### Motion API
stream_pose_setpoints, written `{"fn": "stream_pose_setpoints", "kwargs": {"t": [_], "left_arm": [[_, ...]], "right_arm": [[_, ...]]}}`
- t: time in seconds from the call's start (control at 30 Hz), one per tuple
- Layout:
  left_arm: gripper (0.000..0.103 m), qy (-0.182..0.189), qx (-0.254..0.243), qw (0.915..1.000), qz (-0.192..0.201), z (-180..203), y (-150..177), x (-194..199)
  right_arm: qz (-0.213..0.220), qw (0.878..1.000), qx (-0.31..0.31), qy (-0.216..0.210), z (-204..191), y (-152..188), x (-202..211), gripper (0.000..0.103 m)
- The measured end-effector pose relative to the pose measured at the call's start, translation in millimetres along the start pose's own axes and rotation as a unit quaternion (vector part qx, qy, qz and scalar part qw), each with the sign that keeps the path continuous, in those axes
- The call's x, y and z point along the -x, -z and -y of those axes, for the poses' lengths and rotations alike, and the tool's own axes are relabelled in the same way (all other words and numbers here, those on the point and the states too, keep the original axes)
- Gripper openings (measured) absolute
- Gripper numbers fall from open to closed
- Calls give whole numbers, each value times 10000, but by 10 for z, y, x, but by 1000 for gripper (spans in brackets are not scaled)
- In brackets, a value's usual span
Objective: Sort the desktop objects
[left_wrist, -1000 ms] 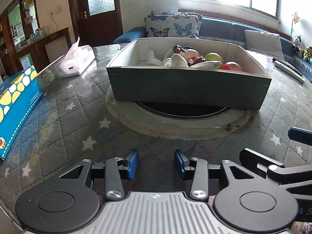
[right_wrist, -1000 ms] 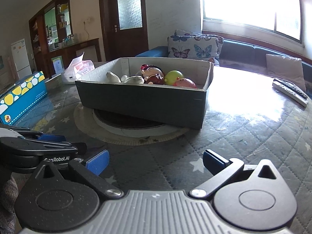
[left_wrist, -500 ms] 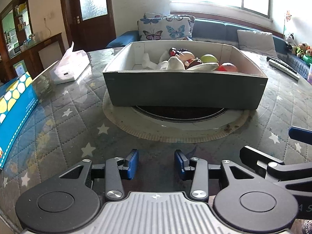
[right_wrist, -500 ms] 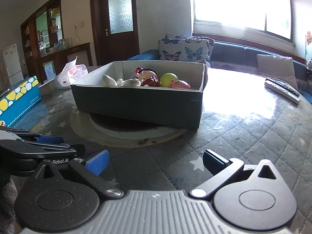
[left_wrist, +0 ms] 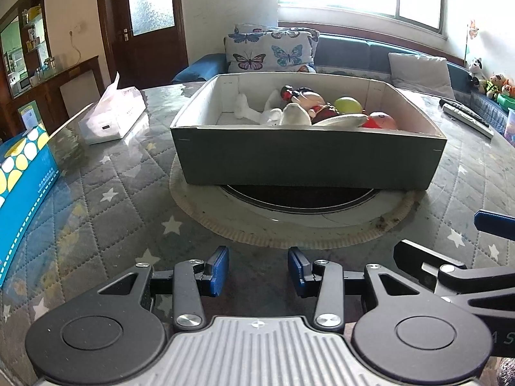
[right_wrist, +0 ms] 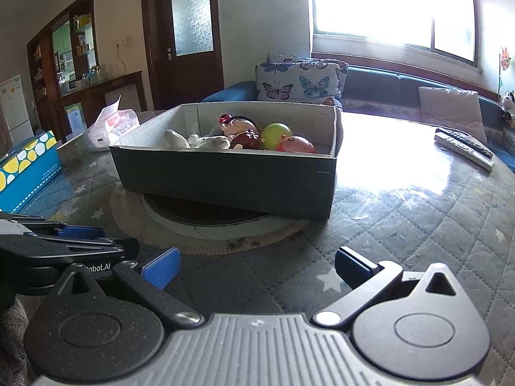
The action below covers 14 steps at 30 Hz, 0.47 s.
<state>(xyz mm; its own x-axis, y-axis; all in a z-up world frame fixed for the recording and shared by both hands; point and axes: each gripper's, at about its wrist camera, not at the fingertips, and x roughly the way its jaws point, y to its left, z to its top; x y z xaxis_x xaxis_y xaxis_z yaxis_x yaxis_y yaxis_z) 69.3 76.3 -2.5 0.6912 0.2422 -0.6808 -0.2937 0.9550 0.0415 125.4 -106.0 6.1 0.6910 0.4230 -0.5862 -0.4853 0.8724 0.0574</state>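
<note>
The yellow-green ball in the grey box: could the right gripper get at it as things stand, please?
Probably yes: the right gripper is open and empty, the grey box has no lid, and the yellow-green ball lies on top, though toys crowd it.

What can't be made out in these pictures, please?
- Lower parts of the toys: both views, hidden by the box front wall.
- Blue carton: both views, cut off by the left edge.
- Remotes: both views, too small and glare-washed to read.
- Window: overexposed, nothing visible outside.
</note>
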Motion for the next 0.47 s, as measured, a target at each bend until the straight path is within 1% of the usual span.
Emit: {"fn": "stream_pose_setpoints", "kwargs": {"t": [0.27,0.37,0.47], "left_arm": [[43,14,3,10000,40,-47,-86,-49],[40,80,38,9999,88,-46,-128,-68],[40,74,38,9998,168,-26,-173,-72]], "right_arm": [[-85,10000,-41,26,-17,-35,-85,103],[-84,9999,-60,71,-9,-54,-104,103],[-77,9999,-76,127,6,-70,-124,103]]}}
